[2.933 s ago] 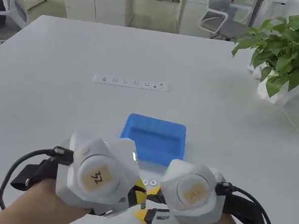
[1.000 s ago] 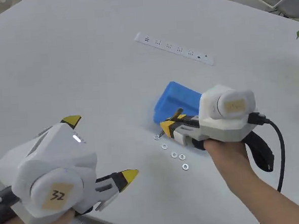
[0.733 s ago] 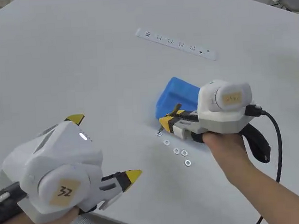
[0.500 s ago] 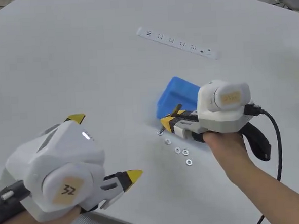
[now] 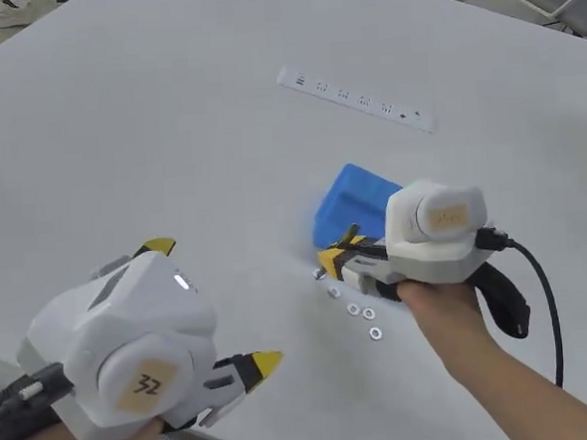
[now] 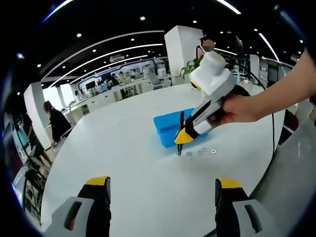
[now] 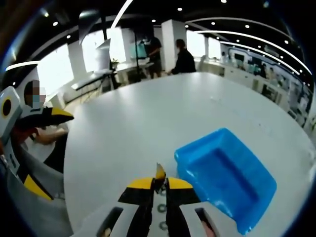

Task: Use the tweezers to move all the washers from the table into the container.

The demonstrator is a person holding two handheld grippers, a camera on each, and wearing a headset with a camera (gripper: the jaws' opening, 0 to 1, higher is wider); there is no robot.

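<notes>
Since the frame nearly three seconds back the two grippers have come apart: the left gripper (image 5: 212, 305), then close against the other at the near edge, now sits well off to the left, while the right gripper (image 5: 334, 260) reaches out over the washers (image 5: 353, 309). Over the last second the right one has barely shifted relative to them. Four washers lie flat on the white table (image 5: 169, 138) in a short slanting row, apart from one another, just in front of the blue container (image 5: 344, 202) and outside it. The tweezers (image 6: 181, 121) stand steeply, their tip down at the table at the end of the row nearest the container; whether a washer is caught in the tip is too small to tell. The right gripper's yellow-tipped jaws are pressed together on the tweezers, which show as a thin sliver between them in the right gripper view, with three washers in line below and the container's hollow off to the right. A hand (image 5: 428, 297) wraps the right gripper's handle, and a black cable (image 5: 537, 285) loops from its rear. The left gripper's jaws are spread wide over bare table near the close edge, well apart from the washers. A white power strip (image 5: 354, 99) lies beyond the container, well apart from it. Behind the table the gripper views show an office hall with ceiling lights and people (image 7: 183, 61) standing in the distance.
</notes>
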